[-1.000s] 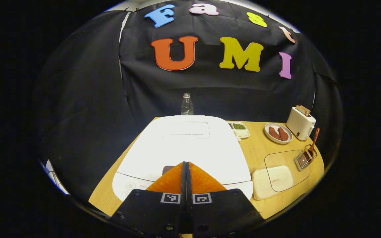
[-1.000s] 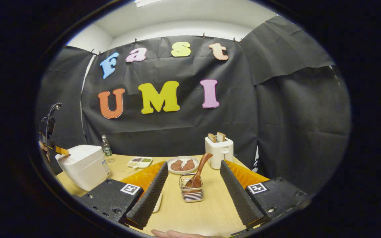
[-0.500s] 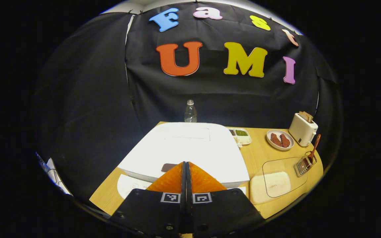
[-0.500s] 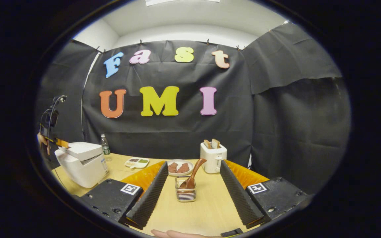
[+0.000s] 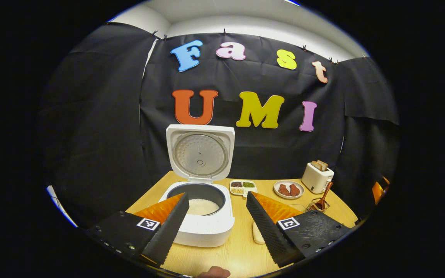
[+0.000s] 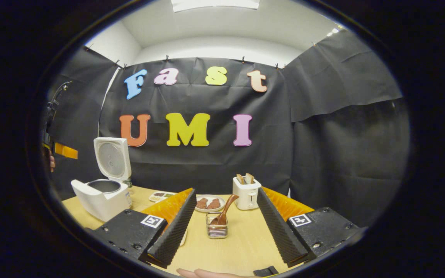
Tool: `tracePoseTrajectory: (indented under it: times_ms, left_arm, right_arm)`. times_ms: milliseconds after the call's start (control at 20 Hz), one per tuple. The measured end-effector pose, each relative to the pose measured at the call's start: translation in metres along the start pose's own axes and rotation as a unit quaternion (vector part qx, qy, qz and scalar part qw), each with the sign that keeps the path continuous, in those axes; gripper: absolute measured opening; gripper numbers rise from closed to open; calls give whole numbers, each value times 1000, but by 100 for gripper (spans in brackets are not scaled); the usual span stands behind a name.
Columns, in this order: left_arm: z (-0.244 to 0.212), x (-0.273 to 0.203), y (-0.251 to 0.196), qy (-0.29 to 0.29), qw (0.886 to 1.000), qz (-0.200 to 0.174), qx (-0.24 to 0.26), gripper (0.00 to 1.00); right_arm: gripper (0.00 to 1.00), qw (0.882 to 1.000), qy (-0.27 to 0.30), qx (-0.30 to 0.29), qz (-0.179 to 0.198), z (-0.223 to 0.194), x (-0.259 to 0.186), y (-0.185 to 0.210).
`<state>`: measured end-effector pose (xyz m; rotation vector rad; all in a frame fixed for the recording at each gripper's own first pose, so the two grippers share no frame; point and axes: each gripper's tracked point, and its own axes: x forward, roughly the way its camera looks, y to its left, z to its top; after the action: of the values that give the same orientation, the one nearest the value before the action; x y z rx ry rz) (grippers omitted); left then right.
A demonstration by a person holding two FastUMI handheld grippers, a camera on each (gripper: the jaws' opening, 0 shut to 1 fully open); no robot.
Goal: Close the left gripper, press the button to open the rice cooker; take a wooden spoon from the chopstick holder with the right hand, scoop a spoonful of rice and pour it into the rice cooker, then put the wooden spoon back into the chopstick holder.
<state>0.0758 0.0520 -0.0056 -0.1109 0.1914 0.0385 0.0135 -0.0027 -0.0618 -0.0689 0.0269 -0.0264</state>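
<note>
The right claw is wide apart, holding nothing; at its 12 o'clock the wooden spoon leans in the chopstick holder on the tabletop; move straight in and pinch the handle high up; the left claw is apart too; the rice cooker stands open at its 12 o'clock.

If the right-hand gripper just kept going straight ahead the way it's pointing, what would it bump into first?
Most likely the wooden spoon standing in the chopstick holder, centred between the right gripper's open fingers. Depth is hard to judge.
</note>
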Motion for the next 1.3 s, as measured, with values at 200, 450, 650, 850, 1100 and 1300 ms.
tracePoseTrajectory:
  times_ms: [200, 450, 650, 850, 1100, 1300]
  left_arm:
    - [-4, -28, -13, -19, 1000, -16, 19, 94]
    - [-15, -57, -24, -47, 998, -27, 36, 94]
    - [-30, -72, -27, -53, 997, -27, 43, 94]
    - [-39, -81, -36, -75, 996, -40, 36, 94]
    - [-54, -79, -47, -90, 994, -63, 15, 94]
    - [-61, -69, -44, -92, 994, -46, 23, 93]
  right_arm:
    - [100, 1000, 10, 2, -5, -3, 11, 2]
    - [100, 999, 31, 18, 0, -20, 33, 7]
    - [100, 999, 47, 22, -4, -36, 53, 4]
    - [100, 998, 58, 30, -2, -56, 77, 1]
    - [100, 996, 80, 39, 4, -87, 118, 0]
    - [96, 993, 109, 49, 17, -121, 156, 3]
